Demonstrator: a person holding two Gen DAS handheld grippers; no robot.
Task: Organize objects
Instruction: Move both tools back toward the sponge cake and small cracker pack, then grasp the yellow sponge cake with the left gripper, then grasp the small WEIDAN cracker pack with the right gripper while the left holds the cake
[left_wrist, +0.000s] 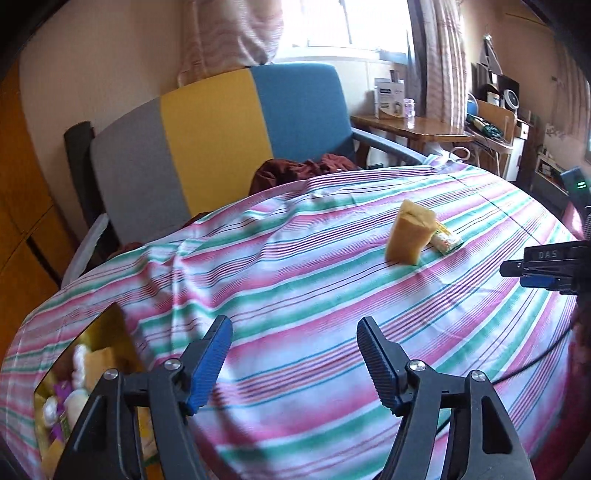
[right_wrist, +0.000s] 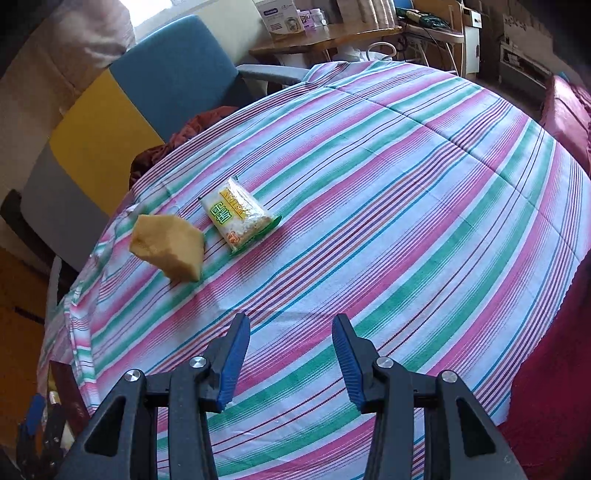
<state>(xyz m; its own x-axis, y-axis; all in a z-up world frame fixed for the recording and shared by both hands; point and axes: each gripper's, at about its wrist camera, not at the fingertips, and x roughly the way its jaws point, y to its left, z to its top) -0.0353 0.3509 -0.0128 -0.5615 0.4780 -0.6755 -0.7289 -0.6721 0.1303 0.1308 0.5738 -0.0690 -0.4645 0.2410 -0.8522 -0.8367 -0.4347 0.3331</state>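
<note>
Hovering above the near part of a striped cloth (left_wrist: 332, 266), the left gripper (left_wrist: 293, 362) has its blue-padded jaws spread apart with nothing between them. In this left wrist view a yellow sponge block (left_wrist: 408, 236) stands upright on the cloth toward its far right part, and a small green-and-white packet (left_wrist: 447, 242) lies just beside it on the right, touching or nearly touching; which, I cannot tell. At the cloth's near left edge sits a box (left_wrist: 107, 325) whose inside holds several pale and purple items, too blurred to name. The right gripper (left_wrist: 543, 269) pokes in at the right edge, too little of it showing here to read its jaws. Beyond the far edge stands a chair (left_wrist: 214, 140) with grey, yellow and blue panels, and a dark red garment (left_wrist: 295, 171) lies on its seat. In the right wrist view, the right gripper (right_wrist: 291, 365) hangs over the middle of the cloth (right_wrist: 406, 221), jaws released and empty. The sponge block (right_wrist: 170, 245) is toward the far left edge, tilted on one corner, with the packet (right_wrist: 240, 218) lying flat just beside it, apart by a thin strip of cloth. The chair (right_wrist: 155, 88) and garment (right_wrist: 192, 129) sit past that edge, and a wooden side table (right_wrist: 325, 38) carries boxes further back.
</note>
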